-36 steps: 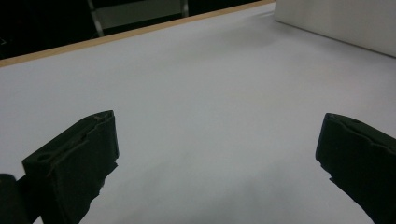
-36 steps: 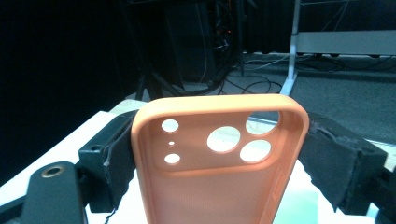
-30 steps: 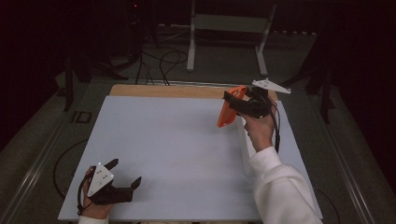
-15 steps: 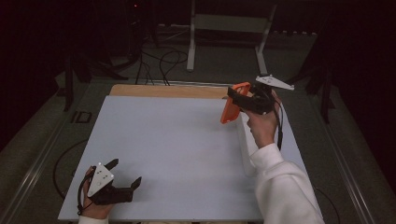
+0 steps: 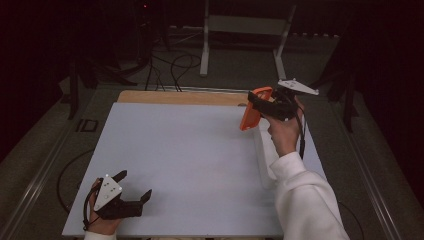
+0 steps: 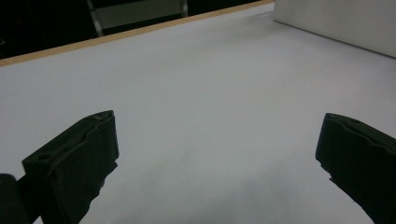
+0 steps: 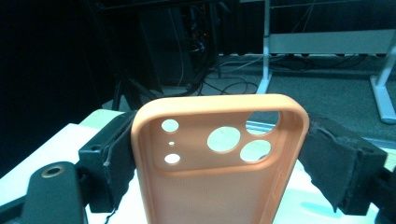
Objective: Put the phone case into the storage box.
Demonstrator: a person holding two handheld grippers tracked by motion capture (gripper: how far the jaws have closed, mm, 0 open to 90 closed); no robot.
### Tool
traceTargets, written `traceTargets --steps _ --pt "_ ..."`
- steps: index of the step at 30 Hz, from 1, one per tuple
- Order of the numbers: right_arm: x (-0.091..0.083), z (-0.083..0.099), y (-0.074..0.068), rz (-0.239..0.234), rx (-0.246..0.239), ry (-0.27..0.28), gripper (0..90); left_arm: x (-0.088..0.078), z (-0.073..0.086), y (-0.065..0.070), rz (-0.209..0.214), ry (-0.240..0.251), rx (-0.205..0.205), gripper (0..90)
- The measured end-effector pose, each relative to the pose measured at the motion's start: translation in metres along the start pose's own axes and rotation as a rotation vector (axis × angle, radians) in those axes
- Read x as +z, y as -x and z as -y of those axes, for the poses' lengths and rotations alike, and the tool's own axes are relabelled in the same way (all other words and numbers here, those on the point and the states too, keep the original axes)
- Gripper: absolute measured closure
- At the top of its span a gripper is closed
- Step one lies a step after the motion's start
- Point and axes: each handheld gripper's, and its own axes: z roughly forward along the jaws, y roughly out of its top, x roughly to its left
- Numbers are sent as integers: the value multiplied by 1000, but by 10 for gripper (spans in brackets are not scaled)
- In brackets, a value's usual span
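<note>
An orange phone case (image 5: 252,114) with round camera cut-outs is held up in the air over the table's far right side. My right gripper (image 5: 257,102) is shut on it, its black pads pressing the case's two long edges. In the right gripper view the case (image 7: 210,196) stands upright between the jaws of the right gripper (image 7: 219,158), hollow side toward the camera. My left gripper (image 5: 135,184) rests at the near left of the white table top (image 5: 190,160), open, with nothing between its fingers. The left gripper (image 6: 217,154) looks across bare white surface.
A long white box (image 5: 262,155) lies along the table's right side under the right forearm, and the same box (image 6: 336,23) appears far off in the left gripper view. A wooden strip (image 5: 180,97) runs along the far edge. Cables and a stand sit on the floor beyond.
The right gripper has drifted slightly to the right with the orange case still in it. The left gripper has stayed where it was.
</note>
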Motion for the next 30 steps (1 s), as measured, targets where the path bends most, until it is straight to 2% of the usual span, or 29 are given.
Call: traceTargets --steps 14,30 --pt "-1 -2 11 38 15 3 170 0 0 0 -1 1 -1 0" --pt "-1 -6 19 84 12 3 170 0 0 0 1 0 -1 0"
